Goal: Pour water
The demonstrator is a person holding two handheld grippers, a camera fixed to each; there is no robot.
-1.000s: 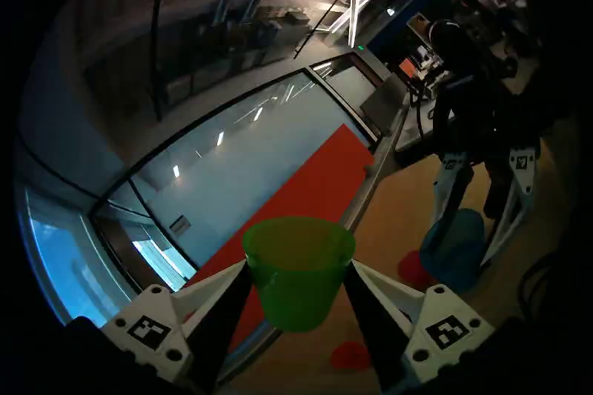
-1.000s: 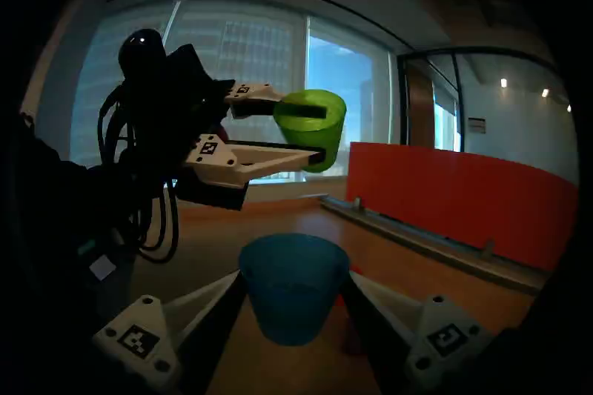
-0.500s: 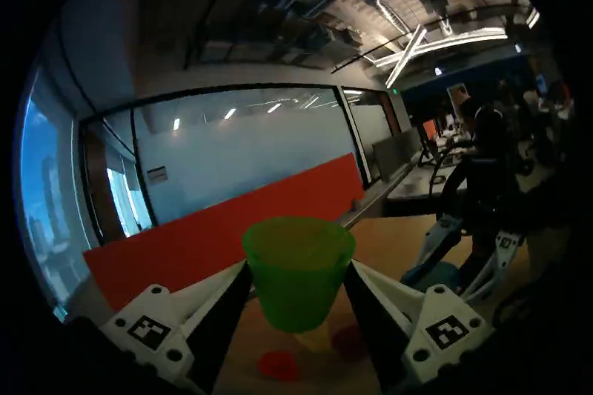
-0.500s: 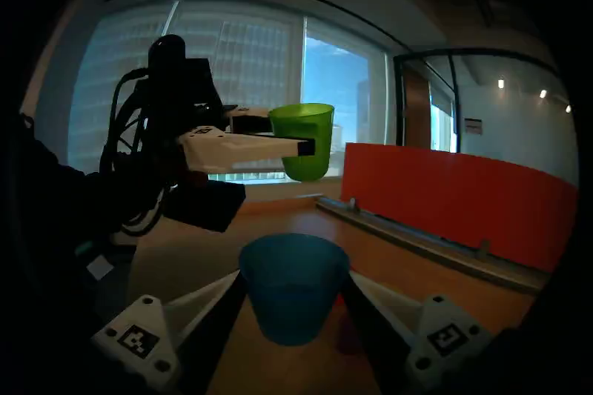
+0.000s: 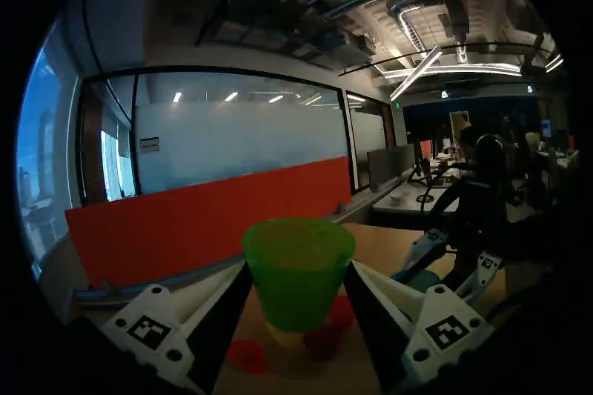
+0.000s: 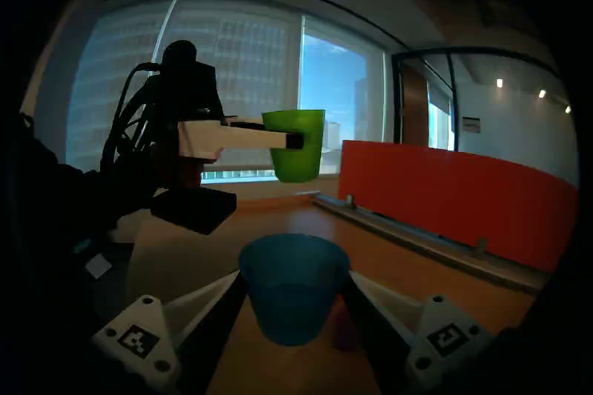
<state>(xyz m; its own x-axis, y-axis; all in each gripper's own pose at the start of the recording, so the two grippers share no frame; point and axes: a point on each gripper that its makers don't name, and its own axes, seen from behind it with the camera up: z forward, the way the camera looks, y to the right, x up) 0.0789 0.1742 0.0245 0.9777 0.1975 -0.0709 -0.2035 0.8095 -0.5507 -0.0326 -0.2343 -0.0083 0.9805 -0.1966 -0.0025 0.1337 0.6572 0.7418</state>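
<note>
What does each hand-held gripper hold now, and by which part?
The left hand-held gripper holds the green cup by its side walls; the right hand-held gripper holds the blue cup the same way.

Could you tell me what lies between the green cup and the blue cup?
Nothing: the right gripper view shows bare wooden tabletop between the green cup and the blue cup.

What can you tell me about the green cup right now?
The green cup is a translucent plastic tumbler, tapering from a wide round rim to a narrower base. It stands upright, clamped at mid-height between the two fingers of the left gripper, which alone touch it. In the right gripper view it hangs in the air above the wooden table, higher than the blue cup. Whether it holds water cannot be told.
</note>
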